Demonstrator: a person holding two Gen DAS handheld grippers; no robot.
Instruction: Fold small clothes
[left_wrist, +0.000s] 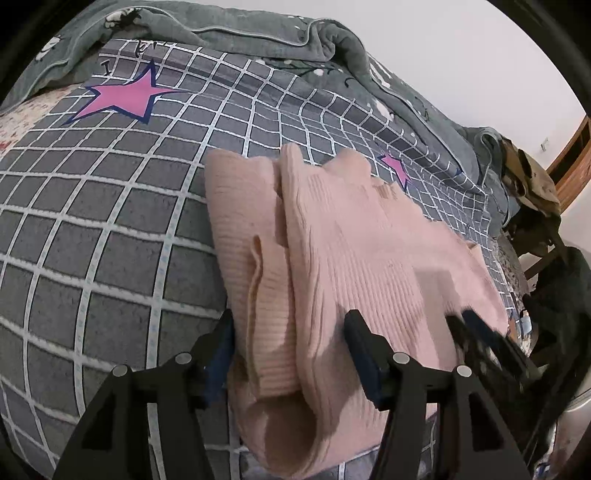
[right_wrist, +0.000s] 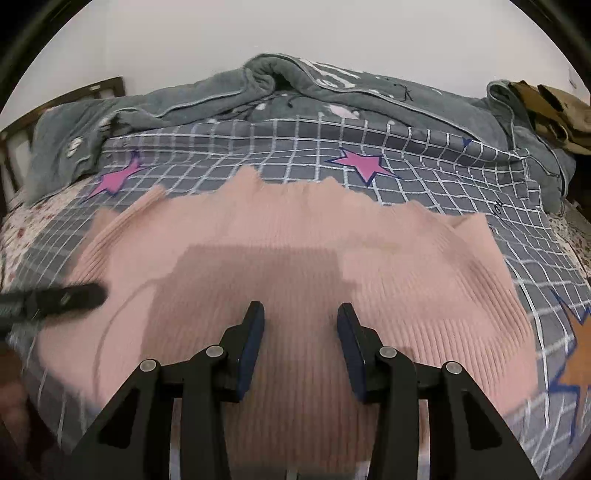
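Note:
A pink ribbed sweater (left_wrist: 369, 240) lies on the bed, its left side folded over into a thick double layer. My left gripper (left_wrist: 291, 332) straddles that folded edge near the hem. One finger stands at the fabric's outer edge and the other rests on top of the knit; the jaws are apart and the pads do not clamp it. In the right wrist view the sweater (right_wrist: 295, 240) spreads wide, and my right gripper (right_wrist: 301, 321) hovers open just above its middle with nothing between the pads. Each view shows the other gripper blurred: the right gripper (left_wrist: 476, 332) and the left gripper (right_wrist: 74, 297).
The bed has a grey checked sheet (left_wrist: 92, 240) with pink stars. A bunched grey blanket (right_wrist: 277, 88) runs along the far side. A brown garment (right_wrist: 554, 110) sits at the far right, and a wooden headboard (right_wrist: 74, 92) at the far left.

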